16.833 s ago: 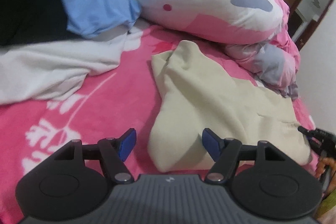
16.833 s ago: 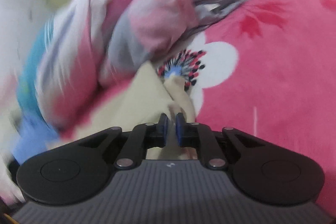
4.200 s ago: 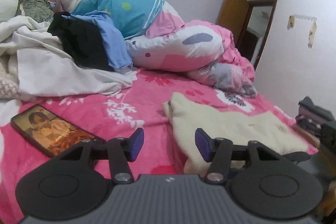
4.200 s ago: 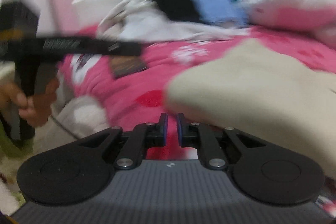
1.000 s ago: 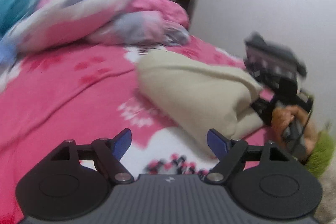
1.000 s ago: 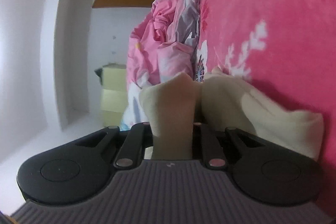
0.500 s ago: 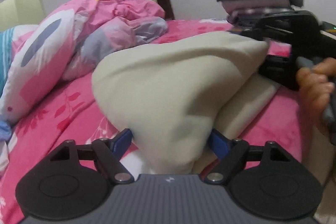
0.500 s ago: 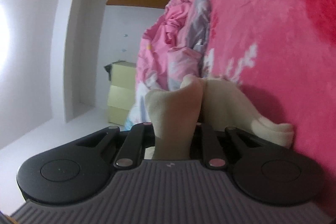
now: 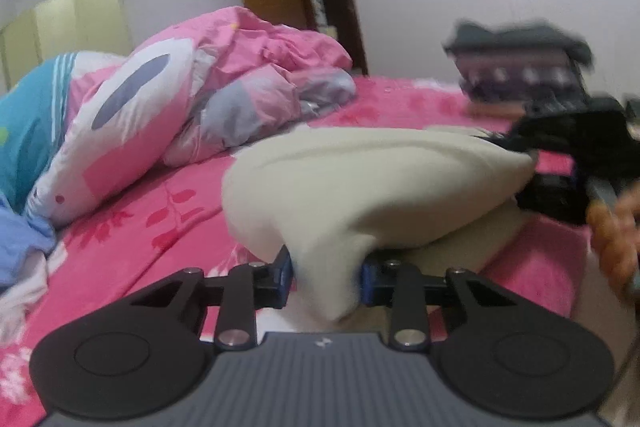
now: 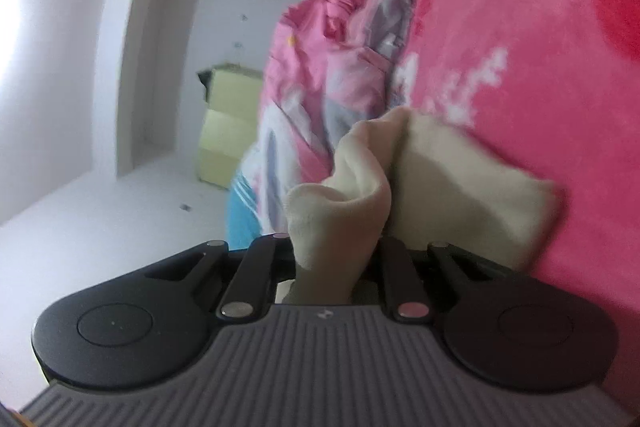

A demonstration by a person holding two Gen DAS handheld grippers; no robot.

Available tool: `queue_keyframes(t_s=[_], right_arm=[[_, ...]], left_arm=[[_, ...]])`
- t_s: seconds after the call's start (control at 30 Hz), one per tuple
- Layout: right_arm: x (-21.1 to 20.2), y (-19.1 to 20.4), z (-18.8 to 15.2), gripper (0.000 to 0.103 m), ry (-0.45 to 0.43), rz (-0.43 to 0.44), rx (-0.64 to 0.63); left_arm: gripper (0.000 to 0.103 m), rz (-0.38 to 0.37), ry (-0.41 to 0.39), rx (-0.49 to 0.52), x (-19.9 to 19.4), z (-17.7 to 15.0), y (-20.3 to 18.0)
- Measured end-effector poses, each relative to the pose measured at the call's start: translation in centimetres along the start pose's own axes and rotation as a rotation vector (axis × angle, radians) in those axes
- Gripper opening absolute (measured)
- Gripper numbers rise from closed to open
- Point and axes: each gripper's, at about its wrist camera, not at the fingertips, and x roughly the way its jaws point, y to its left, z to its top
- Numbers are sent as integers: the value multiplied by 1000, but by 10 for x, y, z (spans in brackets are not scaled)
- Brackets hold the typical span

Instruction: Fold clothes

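A pink floral bedspread point(image 9: 132, 251) fills the scene, with a rumpled pink and grey duvet point(image 9: 224, 99) heaped at its far left. On the bedspread, right of centre and near the cameras, lies the cream garment point(image 9: 360, 187) (soft, thick cloth), folded over on itself. A blurred stack of dark folded clothes point(image 9: 520, 67) sits at the far right. The left gripper point(image 9: 326, 273) pinches a near fold of the garment between its blue pads, while the right gripper point(image 10: 336, 259) clamps another bunch of it.
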Motion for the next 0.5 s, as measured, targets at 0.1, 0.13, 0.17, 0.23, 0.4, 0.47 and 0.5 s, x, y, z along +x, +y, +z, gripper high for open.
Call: queue_keyframes(t_s=[0.1, 0.13, 0.17, 0.23, 0.4, 0.47, 0.5], right_arm=[[-7, -12, -3, 10, 36, -25, -30], [-10, -8, 0, 11, 51, -34, -44], [-13, -4, 2, 15, 66, -42, -59], [-18, 4, 9, 26, 94, -58, -87], [-57, 28, 40, 47, -21, -184, -196], [-69, 36, 54, 48, -82, -202, -218], [-67, 42, 59, 48, -80, -199, -238]], left_arm=[[34, 20, 32, 92, 10, -24, -17], [36, 12, 29, 94, 7, -24, -15], [38, 3, 27, 96, 4, -24, -13], [45, -14, 21, 99, -2, -23, -9], [53, -73, -21, 57, -33, -20, 10], [53, -100, -60, 50, -39, -14, 11], [55, -112, -82, 51, -41, -10, 10]])
